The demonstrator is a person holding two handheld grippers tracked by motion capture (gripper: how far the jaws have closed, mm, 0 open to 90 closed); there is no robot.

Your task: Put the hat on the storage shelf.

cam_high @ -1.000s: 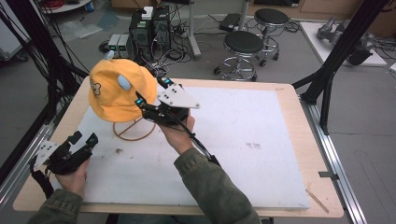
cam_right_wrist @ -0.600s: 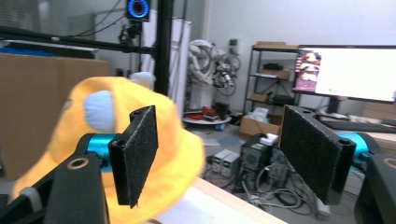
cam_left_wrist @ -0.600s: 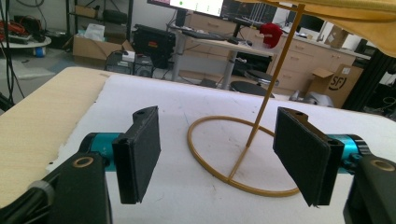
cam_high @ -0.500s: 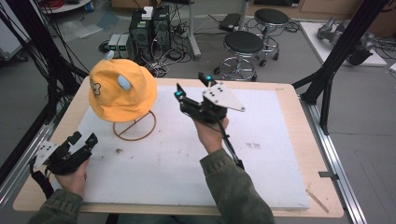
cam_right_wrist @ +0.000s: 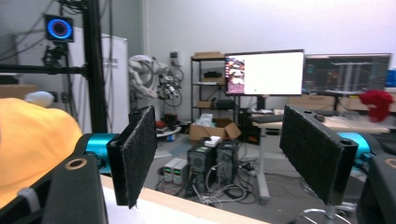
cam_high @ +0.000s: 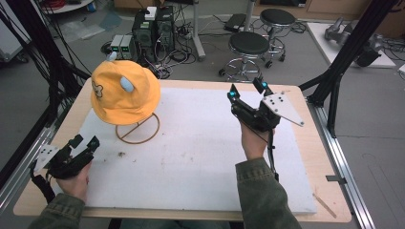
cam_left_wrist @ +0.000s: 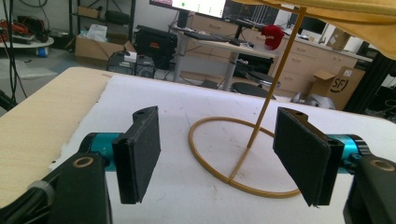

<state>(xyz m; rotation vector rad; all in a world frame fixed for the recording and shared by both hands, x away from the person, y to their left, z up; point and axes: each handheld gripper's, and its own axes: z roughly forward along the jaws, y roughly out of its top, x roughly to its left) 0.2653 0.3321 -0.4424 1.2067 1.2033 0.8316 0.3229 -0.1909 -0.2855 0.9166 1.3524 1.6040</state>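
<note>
Left gripper (cam_high: 85, 143): black body, teal collars behind jaws, flat black felt-like pads (cam_left_wrist: 140, 154), round brass-ringed screw holes in black housing, grey three-cornered plate at near-left end, black cable trailing off. Right gripper (cam_high: 246, 89): same black body, teal-tipped jaws, grey three-cornered plate with dark dots, black cable running down along forearm. Both sleeves (cam_high: 260, 191) olive green, cuffs ribbed.
</note>
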